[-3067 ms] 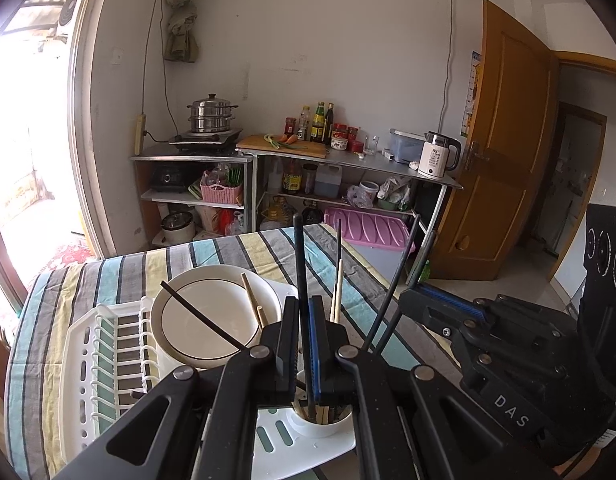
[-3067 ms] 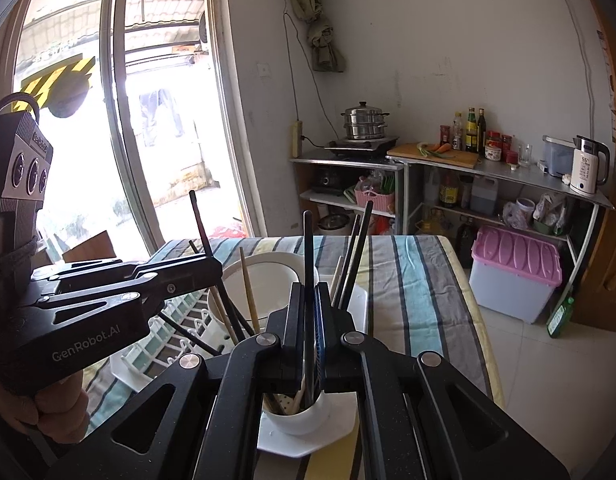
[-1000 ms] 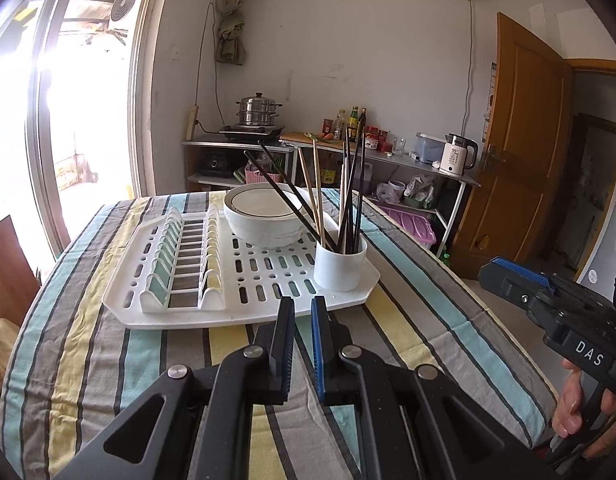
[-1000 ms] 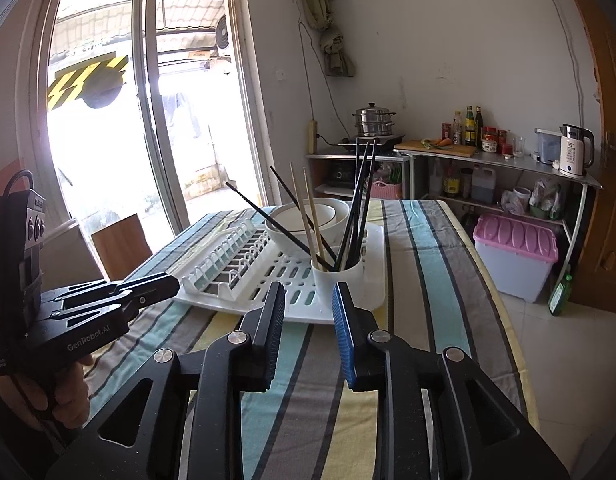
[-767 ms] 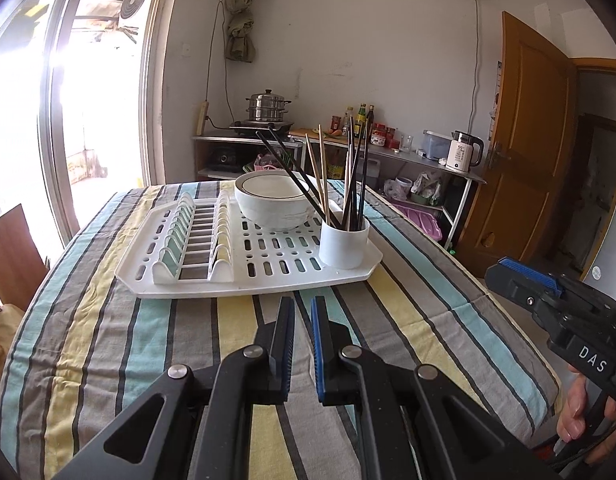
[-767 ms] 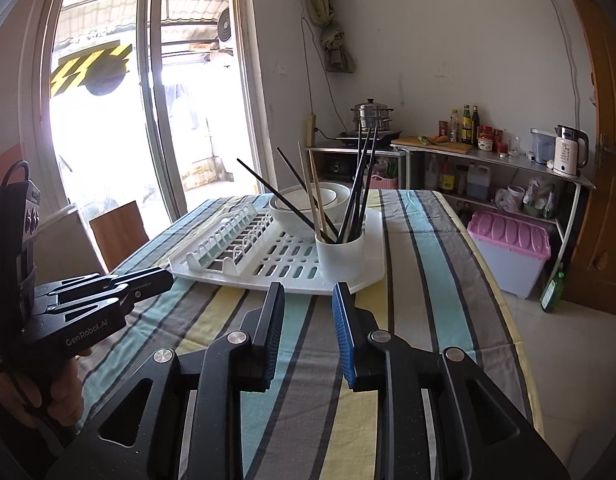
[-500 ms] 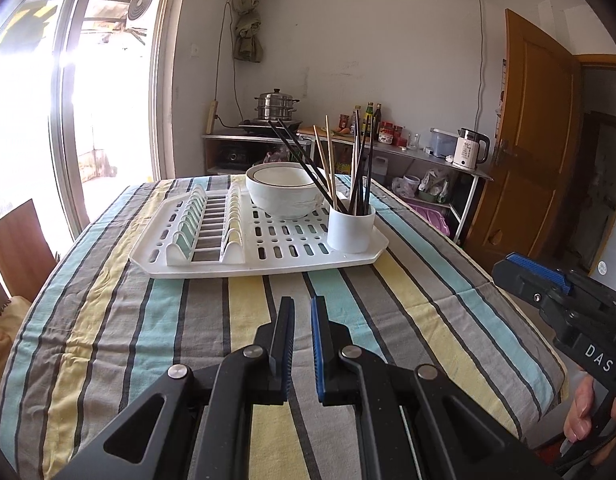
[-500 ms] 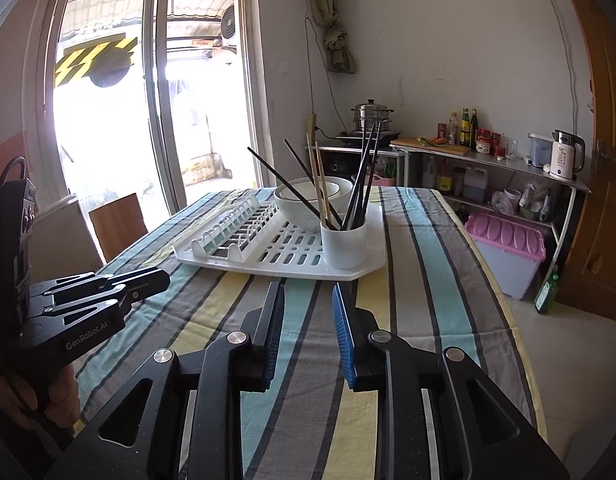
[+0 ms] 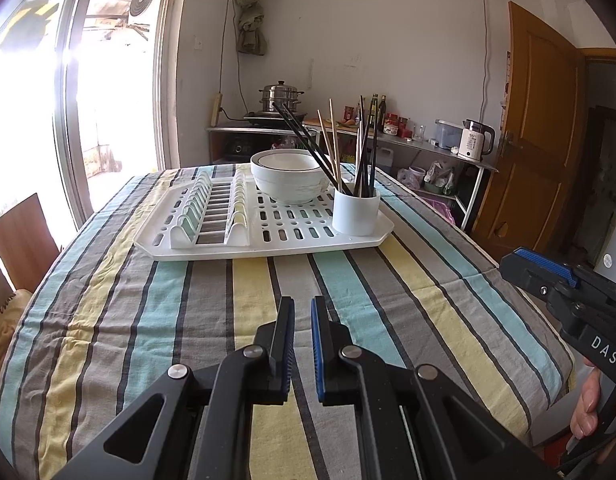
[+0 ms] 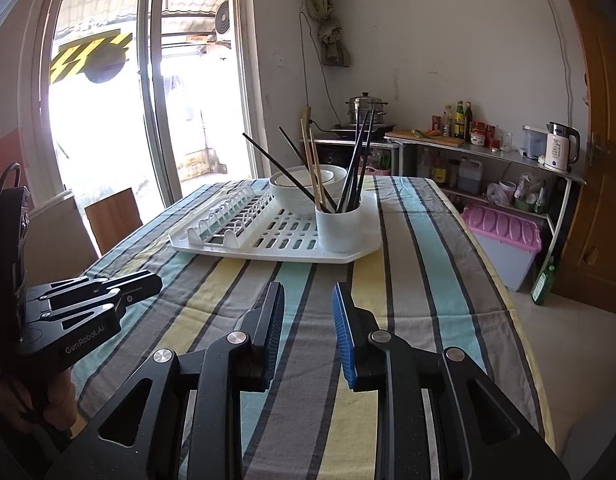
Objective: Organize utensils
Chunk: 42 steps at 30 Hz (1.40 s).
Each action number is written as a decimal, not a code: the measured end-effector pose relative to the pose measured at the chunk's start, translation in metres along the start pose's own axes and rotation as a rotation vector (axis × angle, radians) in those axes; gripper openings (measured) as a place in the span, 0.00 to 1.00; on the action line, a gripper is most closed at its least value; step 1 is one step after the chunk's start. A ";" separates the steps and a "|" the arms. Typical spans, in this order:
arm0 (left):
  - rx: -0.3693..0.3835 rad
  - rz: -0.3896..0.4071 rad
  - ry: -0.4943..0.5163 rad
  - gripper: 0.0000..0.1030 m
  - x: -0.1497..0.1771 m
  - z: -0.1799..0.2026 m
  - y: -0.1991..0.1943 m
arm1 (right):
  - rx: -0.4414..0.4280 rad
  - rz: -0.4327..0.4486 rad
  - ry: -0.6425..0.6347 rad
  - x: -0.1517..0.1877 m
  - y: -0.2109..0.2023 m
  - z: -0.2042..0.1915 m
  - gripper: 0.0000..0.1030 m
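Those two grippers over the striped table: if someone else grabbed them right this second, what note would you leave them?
Left gripper: fingers nearly together, a slim gap, holding nothing, low over the striped tablecloth.
Right gripper: fingers apart, holding nothing.
Both sit back from the white drying rack.
Chopsticks, black and wooden, all stand in the white cup at the rack's near right corner. A white bowl sits on the rack behind the cup.
Done: no loose utensils show on the table.
Left: nothing obvious; perhaps check the far side, which the rack hides.

Black left gripper (image 9: 302,344), blue-padded right gripper (image 10: 308,336), silver screws
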<state>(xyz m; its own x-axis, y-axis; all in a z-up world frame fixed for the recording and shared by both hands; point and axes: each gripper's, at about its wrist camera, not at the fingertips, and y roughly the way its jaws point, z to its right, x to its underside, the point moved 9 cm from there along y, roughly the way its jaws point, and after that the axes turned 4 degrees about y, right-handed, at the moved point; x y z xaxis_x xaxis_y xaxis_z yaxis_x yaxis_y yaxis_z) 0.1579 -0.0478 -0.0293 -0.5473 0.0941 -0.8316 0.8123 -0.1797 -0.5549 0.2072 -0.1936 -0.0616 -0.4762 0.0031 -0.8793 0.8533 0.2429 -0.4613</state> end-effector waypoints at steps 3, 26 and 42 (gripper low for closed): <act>0.009 -0.005 -0.004 0.07 0.001 0.001 0.001 | -0.003 -0.004 0.000 0.001 0.001 0.000 0.25; 0.020 -0.013 0.031 0.07 0.003 0.007 0.005 | -0.006 -0.018 0.003 0.003 0.005 0.001 0.25; 0.015 -0.015 0.046 0.07 0.005 0.010 0.009 | -0.006 -0.024 0.003 0.006 0.008 0.001 0.25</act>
<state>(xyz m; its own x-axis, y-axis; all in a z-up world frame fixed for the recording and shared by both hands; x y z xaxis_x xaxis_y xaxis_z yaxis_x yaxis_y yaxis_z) 0.1602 -0.0591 -0.0376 -0.5494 0.1417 -0.8235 0.8007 -0.1924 -0.5673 0.2109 -0.1930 -0.0706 -0.4976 0.0002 -0.8674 0.8402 0.2484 -0.4819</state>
